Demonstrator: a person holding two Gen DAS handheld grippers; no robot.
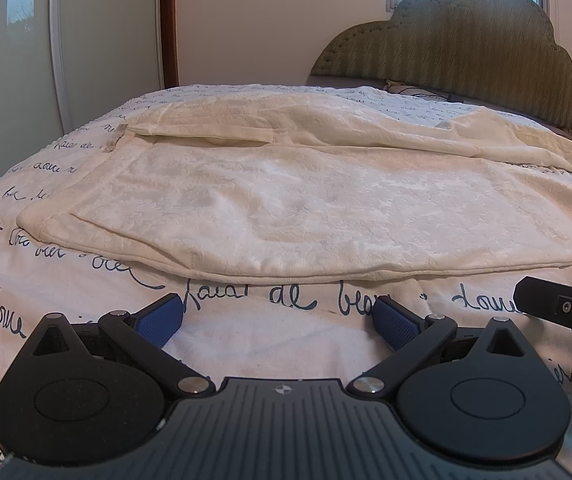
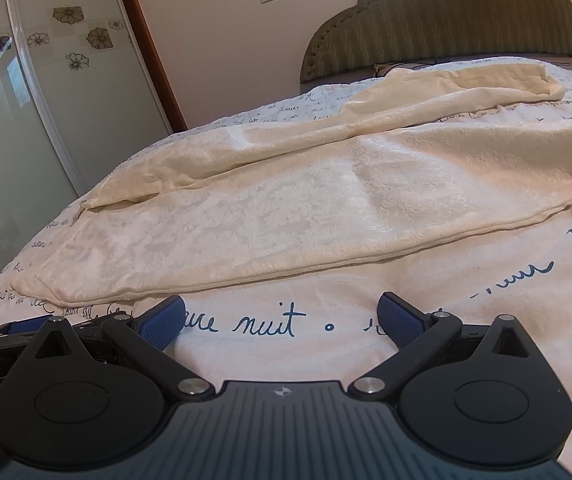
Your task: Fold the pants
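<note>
A: Where are the pants (image 1: 286,200)?
B: Spread flat across the bed (image 1: 245,340), legs parted, just beyond both grippers.
A: Jaws?
B: Left gripper (image 1: 279,320) and right gripper (image 2: 281,320) gape wide, empty. I'd pinch the near hem squarely, both layers.

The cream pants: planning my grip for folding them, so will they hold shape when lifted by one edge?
Probably not: the cream pants lie wrinkled and draped, so they look floppy. Thin layered edges suggest they are light. The textured weave likely grips well.
</note>
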